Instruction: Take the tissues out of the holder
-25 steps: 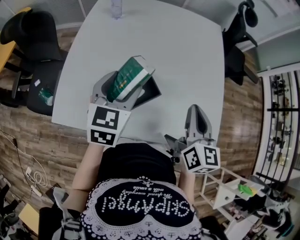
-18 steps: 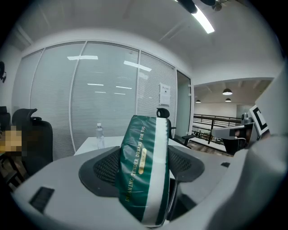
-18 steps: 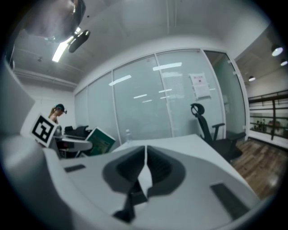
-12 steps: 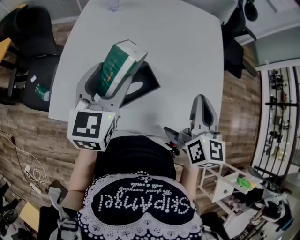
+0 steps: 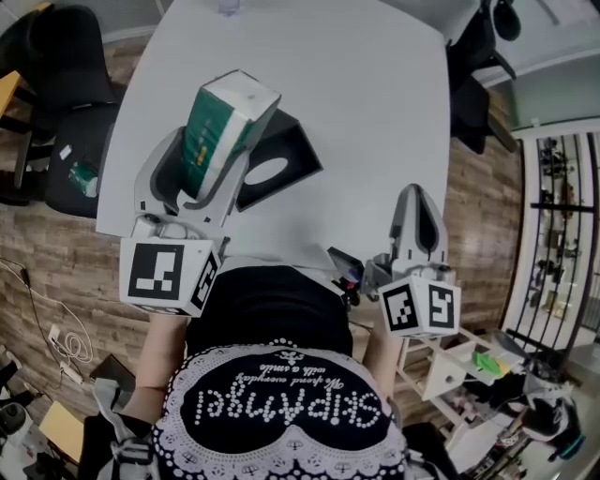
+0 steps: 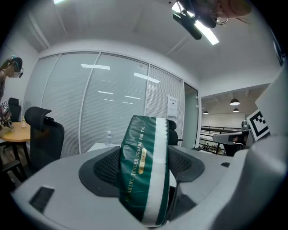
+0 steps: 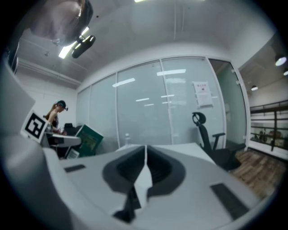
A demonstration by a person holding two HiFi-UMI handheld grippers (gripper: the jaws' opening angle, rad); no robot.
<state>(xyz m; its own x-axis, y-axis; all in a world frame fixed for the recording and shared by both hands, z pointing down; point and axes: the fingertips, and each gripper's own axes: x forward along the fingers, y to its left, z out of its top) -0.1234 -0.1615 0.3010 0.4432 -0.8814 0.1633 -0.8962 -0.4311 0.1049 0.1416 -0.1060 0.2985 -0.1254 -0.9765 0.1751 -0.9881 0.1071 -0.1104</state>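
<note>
A green and white tissue pack (image 5: 225, 117) is lifted clear above the table, and my left gripper (image 5: 214, 145) is shut on it. In the left gripper view the tissue pack (image 6: 143, 173) stands upright, squeezed between both pads. Beneath and to the right, the black holder (image 5: 295, 142) lies on the white table (image 5: 375, 103), its oval opening facing up and nothing showing in it. My right gripper (image 5: 415, 202) hovers over the table's near edge, shut and holding nothing. The right gripper view shows its jaws (image 7: 145, 157) meeting, with the tissue pack (image 7: 91, 139) far off to the left.
A water bottle (image 5: 228, 7) stands at the table's far edge. Black office chairs sit to the left (image 5: 66, 75) and at the far right (image 5: 473, 94). A white shelf cart (image 5: 450, 375) stands at my lower right. Wood floor surrounds the table.
My left gripper has risen and drawn back to the left with the tissue pack, which now sits clear of the holder. The right gripper has hardly moved.
</note>
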